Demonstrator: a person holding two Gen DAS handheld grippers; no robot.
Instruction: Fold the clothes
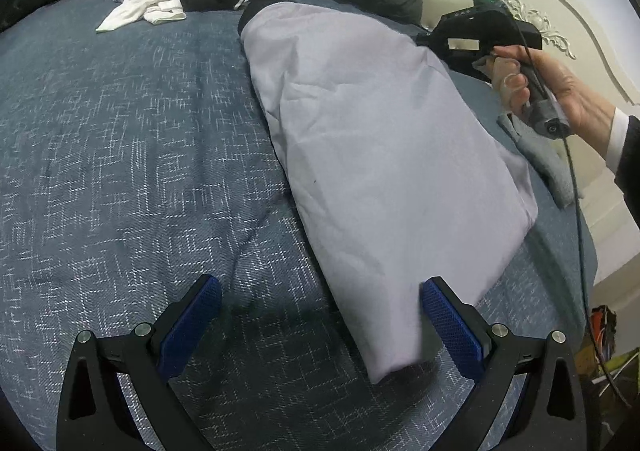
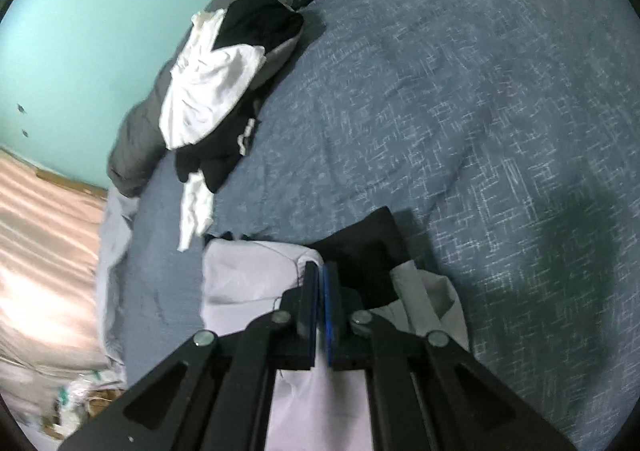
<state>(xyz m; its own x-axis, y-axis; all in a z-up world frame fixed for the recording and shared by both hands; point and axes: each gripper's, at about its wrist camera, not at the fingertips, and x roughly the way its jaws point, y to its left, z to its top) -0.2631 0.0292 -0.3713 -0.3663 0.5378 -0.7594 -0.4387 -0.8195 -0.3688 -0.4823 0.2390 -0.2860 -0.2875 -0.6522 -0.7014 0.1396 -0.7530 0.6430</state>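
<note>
Blue woven bedspread (image 1: 120,139) below teal wall (image 2: 100,31)

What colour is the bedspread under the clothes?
The bedspread is blue with a fine white woven fleck, clearest in the left wrist view.

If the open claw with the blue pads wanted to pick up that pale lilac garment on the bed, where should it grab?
Probably the narrow near end of the lilac garment, which lies just ahead of the left gripper. Its open jaws already straddle that end, so coming straight forward and down over the bedspread should pinch the layered edge. The broad middle lies flat, with little to catch.
</note>
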